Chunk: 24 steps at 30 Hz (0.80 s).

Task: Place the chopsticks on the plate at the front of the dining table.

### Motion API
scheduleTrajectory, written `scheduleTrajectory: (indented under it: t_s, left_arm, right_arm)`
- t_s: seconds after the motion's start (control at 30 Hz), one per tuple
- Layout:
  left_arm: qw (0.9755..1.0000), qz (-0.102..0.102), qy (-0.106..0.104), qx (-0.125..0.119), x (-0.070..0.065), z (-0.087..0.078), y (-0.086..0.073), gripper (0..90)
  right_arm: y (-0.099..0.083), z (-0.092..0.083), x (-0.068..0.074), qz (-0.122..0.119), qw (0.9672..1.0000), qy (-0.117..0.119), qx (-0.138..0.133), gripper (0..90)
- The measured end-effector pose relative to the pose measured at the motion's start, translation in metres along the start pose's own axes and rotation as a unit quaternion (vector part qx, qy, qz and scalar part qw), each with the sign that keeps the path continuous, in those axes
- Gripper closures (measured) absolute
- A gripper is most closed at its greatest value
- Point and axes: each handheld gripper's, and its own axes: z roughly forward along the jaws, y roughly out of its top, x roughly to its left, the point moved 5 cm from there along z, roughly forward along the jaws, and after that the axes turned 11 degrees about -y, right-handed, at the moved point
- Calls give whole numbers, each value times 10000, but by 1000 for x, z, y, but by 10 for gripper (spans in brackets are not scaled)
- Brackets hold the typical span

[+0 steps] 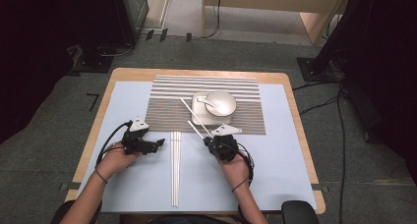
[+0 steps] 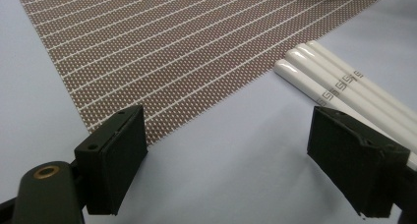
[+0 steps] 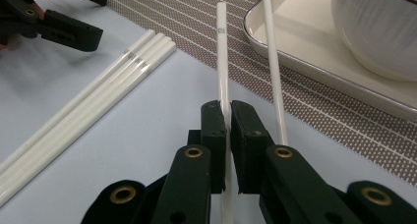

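Now the right hand-held gripper point(image 3: 227, 130) is pinching a thin, stiff, slippery chopstick point(image 3: 222, 62) near its lower end; left hand-held gripper point(image 2: 226, 150) is gaping wide, empty.

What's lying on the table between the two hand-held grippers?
A bundle of white chopsticks lies on the blue mat between the left and right grippers, seen in the high view.
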Motion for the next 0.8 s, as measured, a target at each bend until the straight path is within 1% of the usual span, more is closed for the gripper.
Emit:
scheduleTrajectory:
  t_s: [0.5,0.8]
  left_arm:
    - [10000,-4,-5,-6,0,0,0,147]
    - [10000,-8,-6,-13,0,0,0,147]
  right_arm:
    - [9,6,-1,-51,10000,-19,31,855]
    - [15,10,-2,-19,10000,-14,42,856]
